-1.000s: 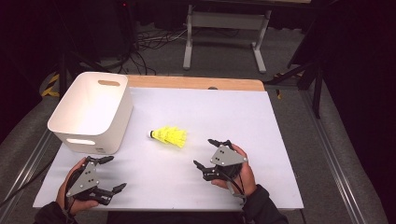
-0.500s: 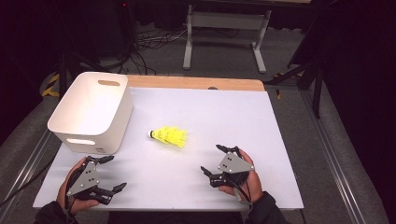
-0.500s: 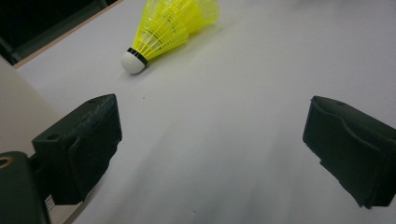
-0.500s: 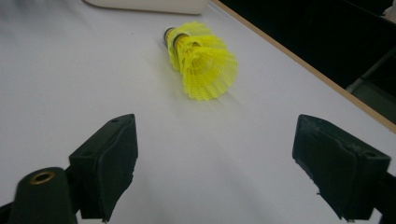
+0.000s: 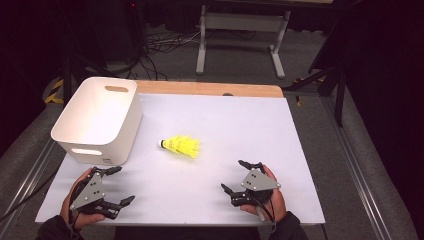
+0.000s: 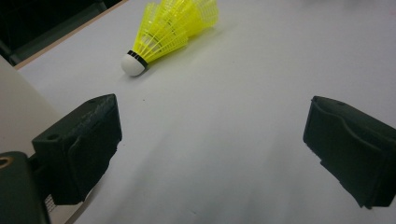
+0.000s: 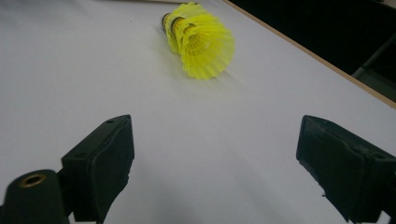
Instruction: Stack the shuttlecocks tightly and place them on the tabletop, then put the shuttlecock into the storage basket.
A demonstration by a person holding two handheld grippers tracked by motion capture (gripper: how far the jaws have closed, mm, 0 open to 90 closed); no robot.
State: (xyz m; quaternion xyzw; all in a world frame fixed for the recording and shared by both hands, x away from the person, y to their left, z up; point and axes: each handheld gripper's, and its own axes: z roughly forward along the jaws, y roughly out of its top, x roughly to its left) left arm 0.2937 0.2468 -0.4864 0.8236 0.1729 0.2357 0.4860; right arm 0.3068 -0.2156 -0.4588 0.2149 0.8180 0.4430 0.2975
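Yellow shuttlecocks (image 5: 182, 146) lying nested on their side near the middle of the white surface (image 5: 260, 130), white cork tip pointing toward the white bin (image 5: 97, 120); just beside that bin, not touching. Left gripper (image 5: 118, 186) at the near left edge, close to the bin's front wall, jaws spread wide, nothing between them. Right gripper (image 5: 234, 176) at the near right, jaws likewise wide apart and empty. Both grippers well apart from the shuttlecocks, each held in a hand.
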